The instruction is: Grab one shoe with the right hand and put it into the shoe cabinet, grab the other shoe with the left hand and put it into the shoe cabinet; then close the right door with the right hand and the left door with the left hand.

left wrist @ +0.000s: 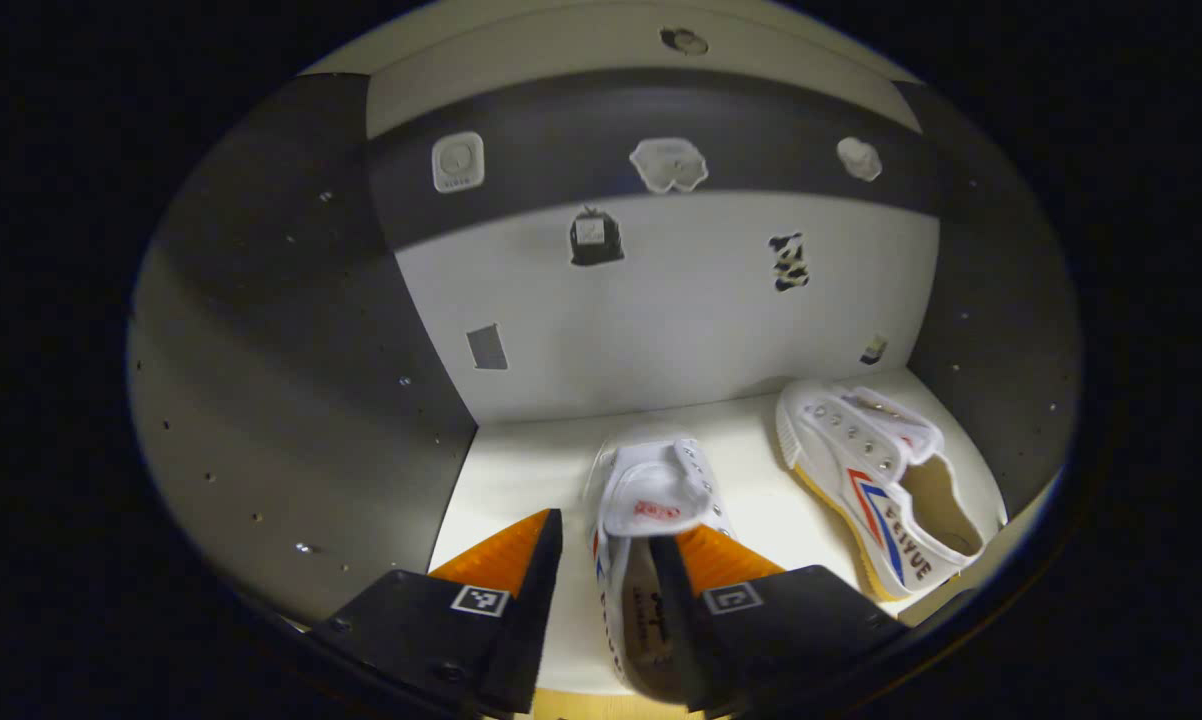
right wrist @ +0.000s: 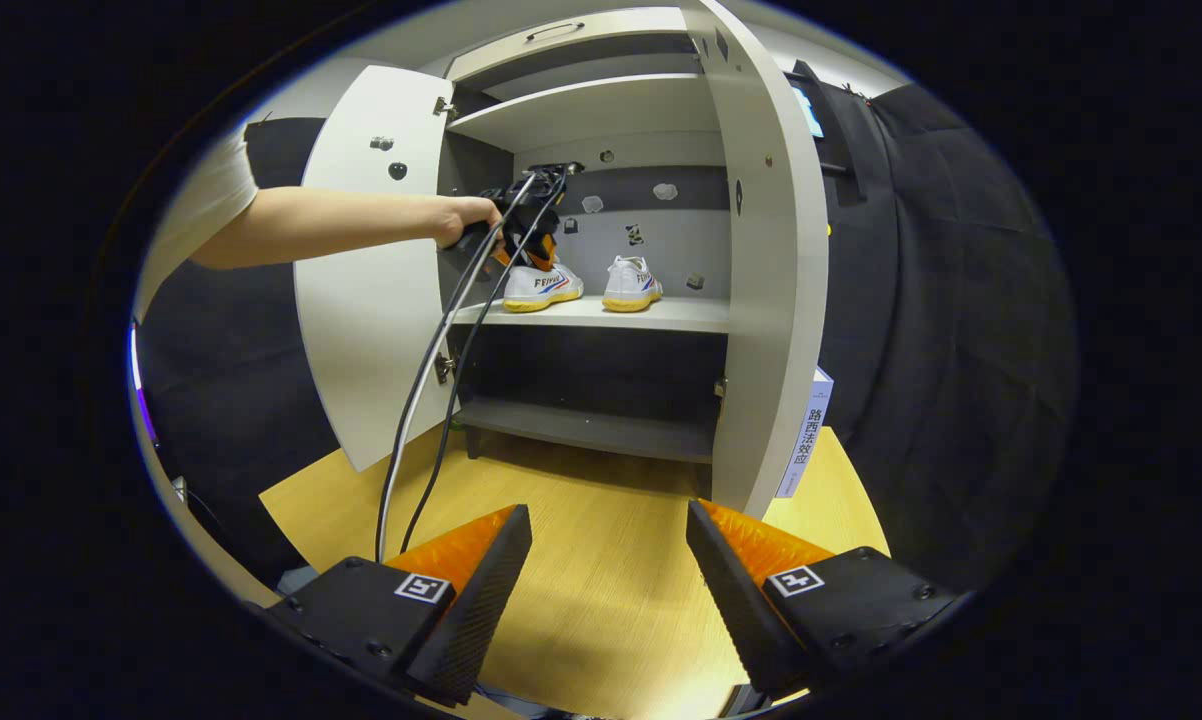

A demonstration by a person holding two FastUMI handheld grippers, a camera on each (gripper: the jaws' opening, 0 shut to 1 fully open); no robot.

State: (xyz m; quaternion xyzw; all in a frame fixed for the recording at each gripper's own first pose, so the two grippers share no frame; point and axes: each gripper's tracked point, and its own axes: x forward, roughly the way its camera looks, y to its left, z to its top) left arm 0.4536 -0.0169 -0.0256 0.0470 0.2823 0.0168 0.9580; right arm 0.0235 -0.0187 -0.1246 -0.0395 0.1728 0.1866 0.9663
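Wooden flooring [right wrist: 601, 590] runs up to the base of a pale shoe cabinet [right wrist: 761, 300], which stands with both doors swung open: the left door [right wrist: 371, 270] and the right door [right wrist: 771, 260]. A book [right wrist: 806, 435] leans just beside the right door's lower edge. On the middle shelf [right wrist: 601, 312] sit two white shoes side by side, not touching. In the right gripper view, a bare forearm [right wrist: 331, 225] reaches across the left door, its hand [right wrist: 461, 220] holding the left gripper [right wrist: 526, 240] at the left shoe [right wrist: 541, 285]; two cables [right wrist: 431, 380] trail down from it. The right shoe [right wrist: 631, 282] stands free. In the left gripper view, the left gripper's [left wrist: 606, 570] jaws are apart, straddling one side wall of that shoe [left wrist: 651, 500] without clamping it. The right gripper [right wrist: 609, 560] hovers over the floor, jaws wide apart, empty.
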